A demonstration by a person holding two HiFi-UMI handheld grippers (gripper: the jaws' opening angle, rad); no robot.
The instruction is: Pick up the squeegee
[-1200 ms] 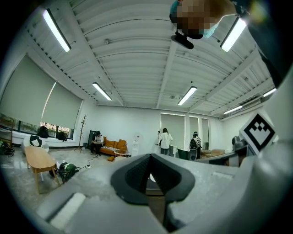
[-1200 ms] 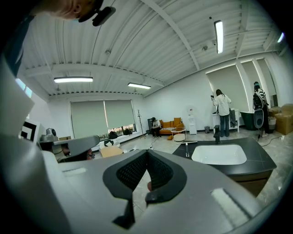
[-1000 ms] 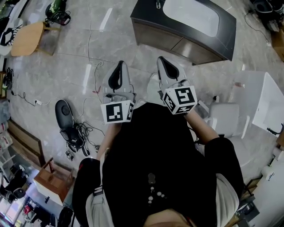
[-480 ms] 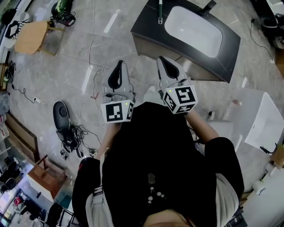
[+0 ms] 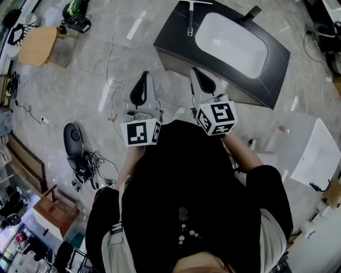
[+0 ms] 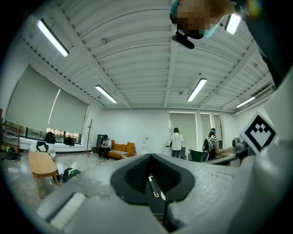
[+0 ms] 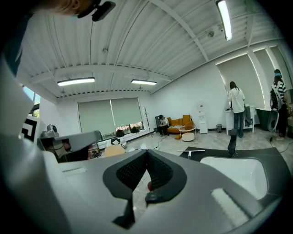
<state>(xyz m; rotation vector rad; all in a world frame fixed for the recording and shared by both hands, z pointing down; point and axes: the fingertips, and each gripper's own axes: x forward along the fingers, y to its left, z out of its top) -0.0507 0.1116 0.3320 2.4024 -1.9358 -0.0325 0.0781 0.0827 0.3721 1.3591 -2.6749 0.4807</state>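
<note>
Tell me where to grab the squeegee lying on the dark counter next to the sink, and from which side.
Grip the squeegee by the middle of its handle. It lies flat on the counter, handle pointing toward you, wide blade at the far end, so probably come from above with the jaws across the handle.
</note>
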